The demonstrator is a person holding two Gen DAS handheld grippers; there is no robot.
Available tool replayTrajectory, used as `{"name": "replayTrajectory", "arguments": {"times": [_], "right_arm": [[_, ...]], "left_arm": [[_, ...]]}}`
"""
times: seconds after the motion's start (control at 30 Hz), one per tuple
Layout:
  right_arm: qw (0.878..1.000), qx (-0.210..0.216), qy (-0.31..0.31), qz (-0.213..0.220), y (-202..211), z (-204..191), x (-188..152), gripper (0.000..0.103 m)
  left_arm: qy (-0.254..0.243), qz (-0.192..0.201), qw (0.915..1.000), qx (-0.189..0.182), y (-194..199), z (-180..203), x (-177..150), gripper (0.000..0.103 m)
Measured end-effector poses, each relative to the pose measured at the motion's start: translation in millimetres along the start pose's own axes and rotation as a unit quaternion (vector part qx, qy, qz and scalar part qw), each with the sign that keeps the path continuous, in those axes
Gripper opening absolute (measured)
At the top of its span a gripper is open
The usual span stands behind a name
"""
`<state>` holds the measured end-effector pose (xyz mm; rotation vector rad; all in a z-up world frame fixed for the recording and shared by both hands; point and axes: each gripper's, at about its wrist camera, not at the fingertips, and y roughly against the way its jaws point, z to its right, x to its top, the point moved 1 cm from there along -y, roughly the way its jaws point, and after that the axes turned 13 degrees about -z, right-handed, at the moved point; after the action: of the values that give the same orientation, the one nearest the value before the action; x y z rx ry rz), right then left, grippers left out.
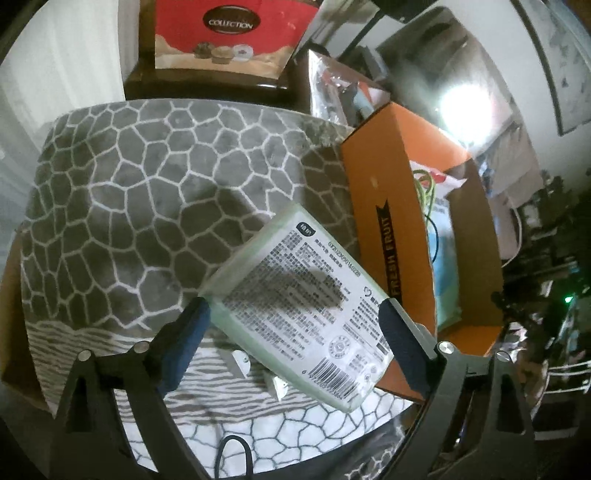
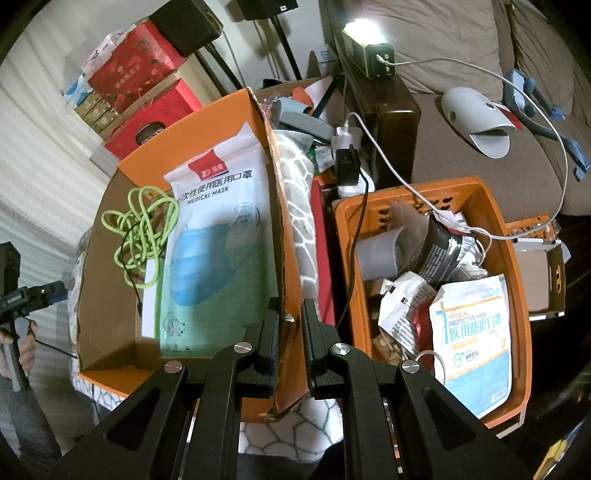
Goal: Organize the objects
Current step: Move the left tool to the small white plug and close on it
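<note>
My left gripper (image 1: 295,314) is shut on a pale green packet (image 1: 295,306) with a printed label and barcode, held above the grey patterned blanket (image 1: 147,184), just left of the orange cardboard box (image 1: 384,192). My right gripper (image 2: 290,325) is shut on the right wall of the same orange box (image 2: 280,221). Inside the box lie a medical mask pack (image 2: 218,236) and a coiled green cord (image 2: 144,229).
An orange plastic basket (image 2: 495,229) full of packets and a mask pack (image 2: 476,339) stands right of the box. White cables and a charger (image 2: 347,162) run behind it. Red gift boxes (image 2: 147,92) are stacked at the back; a red COLLECTION bag (image 1: 229,33) stands beyond the blanket.
</note>
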<state>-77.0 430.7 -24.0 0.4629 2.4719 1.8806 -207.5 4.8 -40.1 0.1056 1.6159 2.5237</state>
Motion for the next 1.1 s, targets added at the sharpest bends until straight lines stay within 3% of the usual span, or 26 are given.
{"name": "replayTrajectory", "arguments": {"times": [0.23, 0.57, 0.77, 0.9, 1.1], "right_arm": [[1.000, 0.000, 0.000, 0.000, 0, -1, -1, 0.010], [1.000, 0.000, 0.000, 0.000, 0, 0, -1, 0.010], [1.000, 0.000, 0.000, 0.000, -1, -1, -3, 0.010], [1.000, -0.001, 0.001, 0.000, -1, -1, -3, 0.010], [1.000, 0.000, 0.001, -0.001, -1, -1, -4, 0.010]], "left_arm": [[0.016, 0.010, 0.9995, -0.026, 12, -16, -6, 0.092], [-0.002, 0.008, 0.9999, -0.009, 7, -30, -41, 0.087], [-0.032, -0.006, 0.9979, 0.056, -3, -32, -56, 0.077], [-0.044, -0.031, 0.9970, 0.055, -20, -33, -63, 0.058], [-0.034, -0.037, 0.9978, 0.043, -35, -32, -61, 0.047]]}}
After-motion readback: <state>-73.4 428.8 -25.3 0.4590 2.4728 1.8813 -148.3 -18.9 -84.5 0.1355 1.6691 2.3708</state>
